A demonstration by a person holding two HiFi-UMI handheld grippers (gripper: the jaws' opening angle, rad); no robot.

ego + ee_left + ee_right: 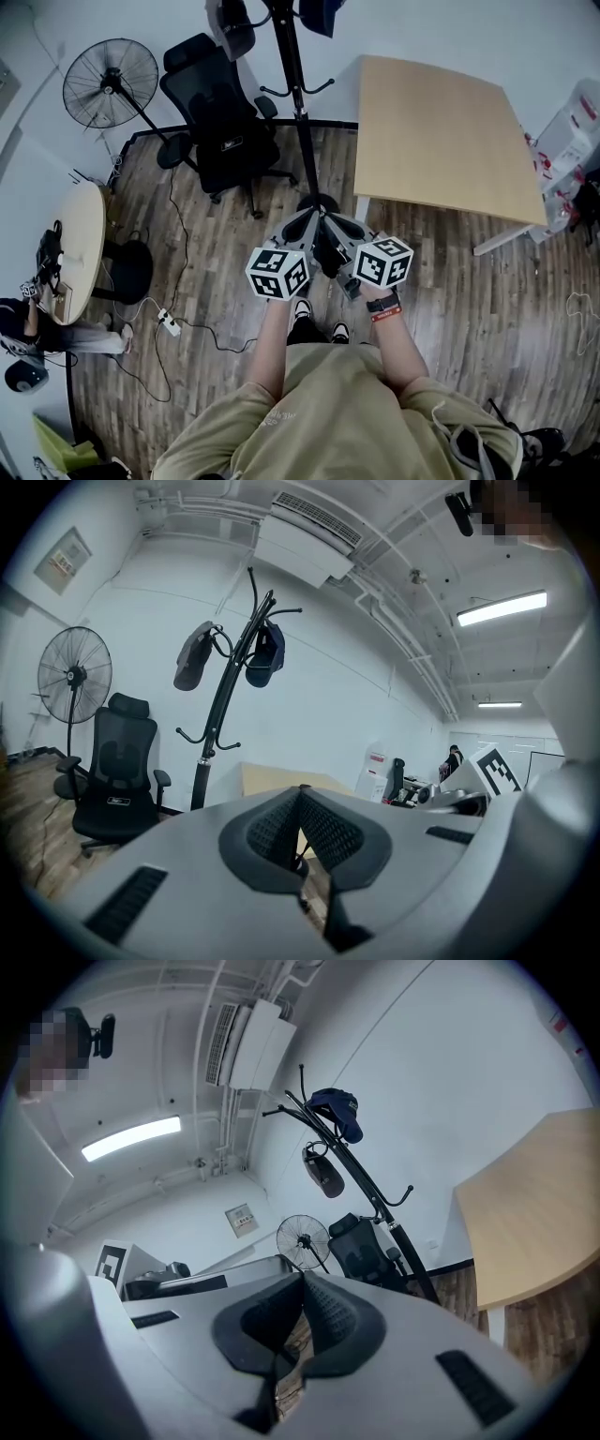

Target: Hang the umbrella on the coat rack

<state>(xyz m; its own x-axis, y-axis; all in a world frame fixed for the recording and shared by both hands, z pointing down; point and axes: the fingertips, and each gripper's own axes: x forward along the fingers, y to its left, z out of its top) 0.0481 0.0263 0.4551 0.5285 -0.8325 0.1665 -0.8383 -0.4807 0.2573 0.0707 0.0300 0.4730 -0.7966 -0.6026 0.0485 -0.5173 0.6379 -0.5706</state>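
Umbrella (323,1172), seemingly a folded compact one, hangs from an upper hook of the coat rack (411,1258), beside a dark cap (337,1110). It is likely light, with slippery fabric over a stiff core, and best taken by its handle. The left gripper (300,794) and right gripper (302,1279) face the rack, jaws pressed together, empty.

Floor (225,272): dark wood planks, visible grain, dull sheen.
Desk (441,131): pale wood-look top, smooth, matt.
Coat rack (298,103): black metal pole and hooks, slight gloss.
Chair (220,127): black mesh back, plastic frame.
Fan (111,82): thin metal wire guard.
Left gripper (301,794) and right gripper (302,1279): grey matt plastic shells. The fingers (277,832) are faced with black ribbed pads, rubbery look.
Cap (339,1110) on rack: dark blue cloth.
Shirt (328,403): olive cloth, matt.
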